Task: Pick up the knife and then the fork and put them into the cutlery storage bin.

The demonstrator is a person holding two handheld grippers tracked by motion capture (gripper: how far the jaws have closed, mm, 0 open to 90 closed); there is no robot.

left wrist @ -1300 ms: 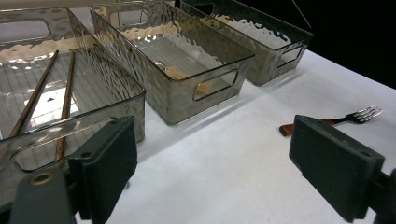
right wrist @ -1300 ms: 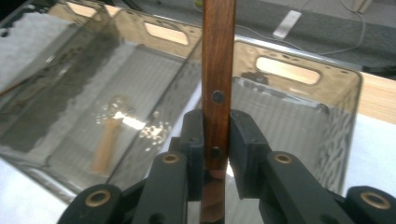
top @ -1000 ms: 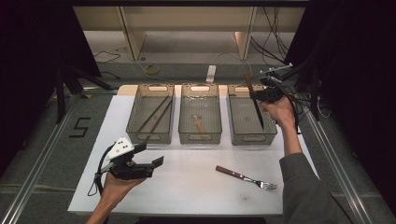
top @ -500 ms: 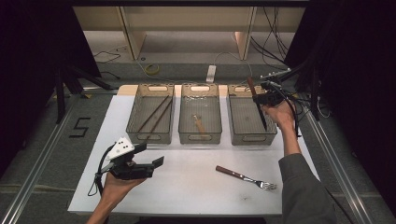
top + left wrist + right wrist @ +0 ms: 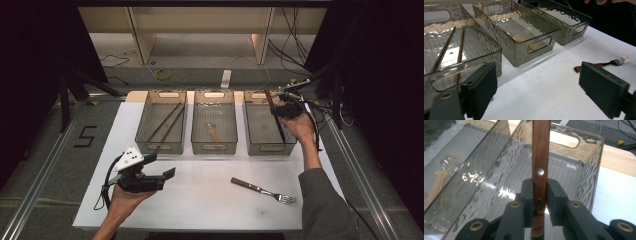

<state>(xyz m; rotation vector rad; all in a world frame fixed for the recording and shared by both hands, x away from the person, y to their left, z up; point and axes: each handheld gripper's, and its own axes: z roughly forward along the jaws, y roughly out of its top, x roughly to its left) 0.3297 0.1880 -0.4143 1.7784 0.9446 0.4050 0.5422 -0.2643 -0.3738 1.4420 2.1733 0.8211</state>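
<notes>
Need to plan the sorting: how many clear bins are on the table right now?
3, in a row across the far side: left bin holding chopsticks, middle bin holding a spoon, right bin under the right gripper.

Right gripper point(image 5: 281, 107) holds a knife point(image 5: 274, 116) over the right bin point(image 5: 290, 146); fork point(image 5: 263, 190) on table point(image 5: 200, 205).

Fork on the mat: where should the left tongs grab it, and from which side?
Take the fork by its wooden handle, probably mid-length, coming straight down from above with the jaws across it. It lies flat on the white mat, tines toward the person's right, so the handle end is nearer the open left tongs.
</notes>
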